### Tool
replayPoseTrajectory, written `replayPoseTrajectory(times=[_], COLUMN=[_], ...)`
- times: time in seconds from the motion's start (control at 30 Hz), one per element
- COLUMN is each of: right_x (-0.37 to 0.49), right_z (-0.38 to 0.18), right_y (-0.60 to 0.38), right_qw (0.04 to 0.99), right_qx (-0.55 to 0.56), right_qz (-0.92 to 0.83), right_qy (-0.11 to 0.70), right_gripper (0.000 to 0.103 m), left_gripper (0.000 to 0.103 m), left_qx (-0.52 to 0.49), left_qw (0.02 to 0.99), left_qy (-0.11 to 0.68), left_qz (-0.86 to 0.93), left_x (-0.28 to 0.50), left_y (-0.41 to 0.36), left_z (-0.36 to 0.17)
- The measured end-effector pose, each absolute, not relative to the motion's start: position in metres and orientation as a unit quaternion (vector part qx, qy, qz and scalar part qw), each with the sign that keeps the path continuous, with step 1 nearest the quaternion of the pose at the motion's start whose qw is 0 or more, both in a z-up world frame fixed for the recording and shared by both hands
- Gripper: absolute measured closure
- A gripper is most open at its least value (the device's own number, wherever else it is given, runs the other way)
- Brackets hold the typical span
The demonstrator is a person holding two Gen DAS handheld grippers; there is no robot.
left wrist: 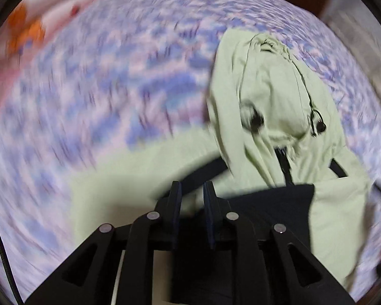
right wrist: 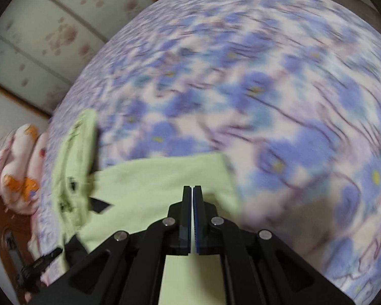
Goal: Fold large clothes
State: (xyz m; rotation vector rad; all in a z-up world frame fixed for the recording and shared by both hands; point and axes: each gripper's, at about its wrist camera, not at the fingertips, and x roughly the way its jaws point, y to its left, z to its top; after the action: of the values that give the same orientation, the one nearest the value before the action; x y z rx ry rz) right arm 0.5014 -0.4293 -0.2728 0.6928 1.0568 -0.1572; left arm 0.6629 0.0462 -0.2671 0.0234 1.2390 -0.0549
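On one floral bedspread (left wrist: 114,76) lies one green garment (left wrist: 266,89), left fingers (left wrist: 175,198) slightly apart, right fingers (right wrist: 186,208) closed.

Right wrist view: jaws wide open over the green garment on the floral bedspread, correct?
Not quite. The right gripper has its jaws closed together, not wide open, as the right wrist view shows. It is over the green garment on the floral bedspread.

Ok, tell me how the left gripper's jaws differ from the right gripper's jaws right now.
The left gripper has a visible gap between its jaws; the right gripper has its jaws pressed together, with only a thin line between them. Beyond the left gripper's tips lie pale green cloth and a dark panel of the green garment; beyond the right's lies plain green cloth. Both are black, point down at the garment on the floral bedspread, and whether either grips cloth is unclear.
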Motion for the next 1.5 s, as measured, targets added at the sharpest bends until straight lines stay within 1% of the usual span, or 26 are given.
replayPoseTrajectory(times=[0.07,0.13,0.2,0.27,0.33,0.4,0.47,0.57,0.67,0.87,0.97,1.03,1.07,1.17,1.23,1.27,1.3,1.33,1.37,1.4,1.47,1.5], right_x=[0.524,0.551,0.578,0.607,0.633,0.661,0.682,0.711,0.738,0.772,0.78,0.783,0.785,0.793,0.793,0.792,0.791,0.79,0.788,0.787,0.785,0.784], right_z=[-0.26,-0.244,-0.229,-0.217,-0.204,-0.194,-0.193,-0.202,-0.221,-0.265,-0.287,-0.297,-0.301,-0.315,-0.318,-0.318,-0.317,-0.317,-0.316,-0.317,-0.317,-0.313], right_y=[-0.427,-0.426,-0.425,-0.418,-0.41,-0.403,-0.395,-0.383,-0.371,-0.336,-0.324,-0.322,-0.32,-0.316,-0.314,-0.314,-0.314,-0.315,-0.316,-0.317,-0.317,-0.315], right_qw=[0.803,0.797,0.788,0.779,0.783,0.788,0.793,0.794,0.789,0.797,0.794,0.799,0.802,0.8,0.807,0.812,0.815,0.817,0.816,0.81,0.796,0.798], right_qx=[0.318,0.327,0.345,0.361,0.372,0.372,0.366,0.361,0.354,0.283,0.259,0.25,0.246,0.241,0.233,0.233,0.236,0.242,0.252,0.266,0.274,0.263], right_qz=[-0.047,-0.021,0.003,0.037,0.061,0.072,0.083,0.079,0.081,0.095,0.102,0.105,0.113,0.144,0.152,0.157,0.161,0.166,0.172,0.183,0.207,0.206], right_qy=[0.502,0.507,0.511,0.511,0.495,0.485,0.48,0.483,0.496,0.524,0.54,0.537,0.533,0.53,0.521,0.512,0.503,0.497,0.491,0.489,0.498,0.501], right_gripper=[0.102,0.102,0.101,0.1,0.093,0.077,0.069,0.068,0.068,0.068,0.068,0.063,0.057,0.056,0.056,0.057,0.063,0.068,0.075,0.079,0.086,0.087], left_gripper=[0.085,0.08,0.07,0.065,0.064,0.064,0.062,0.05,0.05,0.05,0.05,0.05,0.05,0.05,0.051,0.061,0.073,0.076,0.084,0.09,0.093,0.095], left_qx=[0.049,0.08,0.106,0.122,0.147,0.156,0.133,0.087,0.058,-0.027,-0.034,-0.03,-0.029,-0.034,-0.046,-0.055,-0.066,-0.073,-0.08,-0.086,-0.086,-0.08], left_qw=[0.816,0.818,0.81,0.795,0.787,0.783,0.782,0.787,0.791,0.799,0.802,0.803,0.802,0.796,0.809,0.819,0.822,0.822,0.822,0.823,0.827,0.829], left_qy=[0.575,0.567,0.571,0.583,0.588,0.592,0.597,0.595,0.59,0.575,0.563,0.558,0.558,0.564,0.545,0.528,0.52,0.518,0.517,0.514,0.509,0.508], left_qz=[-0.033,-0.048,-0.086,-0.115,-0.115,-0.11,-0.119,-0.135,-0.151,-0.175,-0.196,-0.209,-0.214,-0.217,-0.216,-0.219,-0.225,-0.227,-0.227,-0.227,-0.223,-0.221], left_x=[0.683,0.706,0.737,0.761,0.784,0.802,0.824,0.85,0.873,0.898,0.904,0.908,0.91,0.917,0.914,0.912,0.91,0.908,0.906,0.904,0.9,0.897], left_y=[0.048,0.051,0.051,0.05,0.049,0.046,0.045,0.04,0.031,0.017,0.006,-0.001,-0.005,-0.012,-0.013,-0.013,-0.014,-0.015,-0.016,-0.017,-0.019,-0.022], left_z=[-0.252,-0.237,-0.229,-0.228,-0.231,-0.236,-0.242,-0.251,-0.263,-0.29,-0.303,-0.313,-0.319,-0.34,-0.345,-0.346,-0.347,-0.347,-0.346,-0.344,-0.337,-0.332])
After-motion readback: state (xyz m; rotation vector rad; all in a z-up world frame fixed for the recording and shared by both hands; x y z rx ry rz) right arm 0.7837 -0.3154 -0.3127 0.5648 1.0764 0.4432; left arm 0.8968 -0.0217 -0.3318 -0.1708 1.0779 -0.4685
